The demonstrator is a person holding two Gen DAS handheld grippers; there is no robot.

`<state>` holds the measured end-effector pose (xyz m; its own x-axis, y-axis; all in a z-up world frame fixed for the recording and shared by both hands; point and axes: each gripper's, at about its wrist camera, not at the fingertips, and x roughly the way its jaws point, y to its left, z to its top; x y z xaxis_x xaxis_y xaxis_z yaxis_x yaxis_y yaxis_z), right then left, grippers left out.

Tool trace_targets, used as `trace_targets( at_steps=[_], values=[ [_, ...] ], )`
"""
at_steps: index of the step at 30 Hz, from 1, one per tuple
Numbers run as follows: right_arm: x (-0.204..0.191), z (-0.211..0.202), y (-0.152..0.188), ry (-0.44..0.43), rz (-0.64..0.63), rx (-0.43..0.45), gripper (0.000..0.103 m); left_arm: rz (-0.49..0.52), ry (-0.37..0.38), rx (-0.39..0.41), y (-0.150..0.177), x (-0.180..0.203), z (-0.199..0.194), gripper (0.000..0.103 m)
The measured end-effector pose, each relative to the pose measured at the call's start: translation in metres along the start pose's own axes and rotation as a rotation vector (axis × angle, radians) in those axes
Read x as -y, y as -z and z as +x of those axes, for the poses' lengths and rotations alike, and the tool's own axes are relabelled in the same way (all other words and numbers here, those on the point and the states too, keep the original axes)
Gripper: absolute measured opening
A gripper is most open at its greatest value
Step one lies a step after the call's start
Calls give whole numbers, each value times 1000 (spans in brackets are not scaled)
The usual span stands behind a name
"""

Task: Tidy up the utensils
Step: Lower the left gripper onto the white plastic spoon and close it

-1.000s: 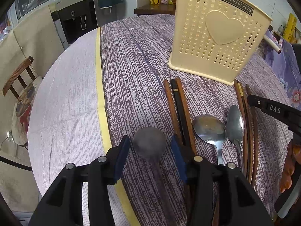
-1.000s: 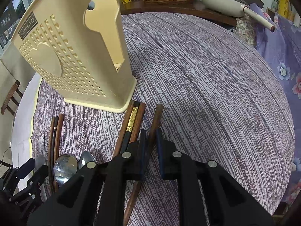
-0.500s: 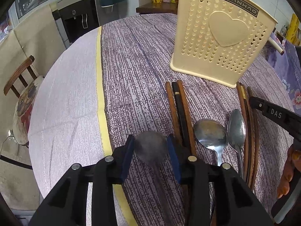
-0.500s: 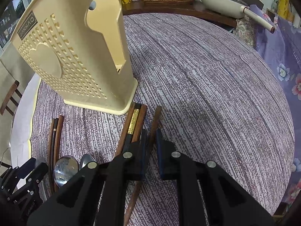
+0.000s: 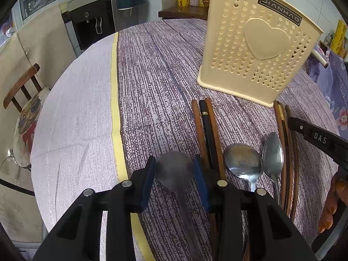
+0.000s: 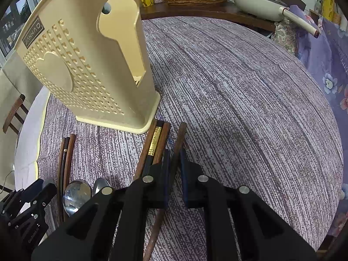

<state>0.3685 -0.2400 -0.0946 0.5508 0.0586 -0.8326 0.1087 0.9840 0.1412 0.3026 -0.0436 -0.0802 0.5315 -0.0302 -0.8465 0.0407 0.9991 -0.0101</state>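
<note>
left gripper, wider a second ago, is now pinching the dull grey metal spoon by its bowl; lift likely next. spoon is lying on the purple woven tablecloth, bowl pointing toward the cream perforated plastic holder, handle running back under the gripper. right gripper is gripping a single brown wooden chopstick, lengthwise toward the holder.

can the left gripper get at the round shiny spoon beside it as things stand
Probably not yet: the left gripper is already shut on the grey spoon, and three chopsticks lie between it and the round shiny spoon. Nothing covers that spoon from above.
</note>
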Motion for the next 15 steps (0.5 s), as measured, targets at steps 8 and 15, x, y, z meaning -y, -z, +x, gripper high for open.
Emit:
trace_targets(
  at_steps=[8,15],
  values=[
    [10,2,-4,-37,33,15,9,-24,5,40,-5,-9,-3,36],
    [14,-13,-6,-60,38,70,8,-24,26,121,-13,-7,-23,36]
  ],
)
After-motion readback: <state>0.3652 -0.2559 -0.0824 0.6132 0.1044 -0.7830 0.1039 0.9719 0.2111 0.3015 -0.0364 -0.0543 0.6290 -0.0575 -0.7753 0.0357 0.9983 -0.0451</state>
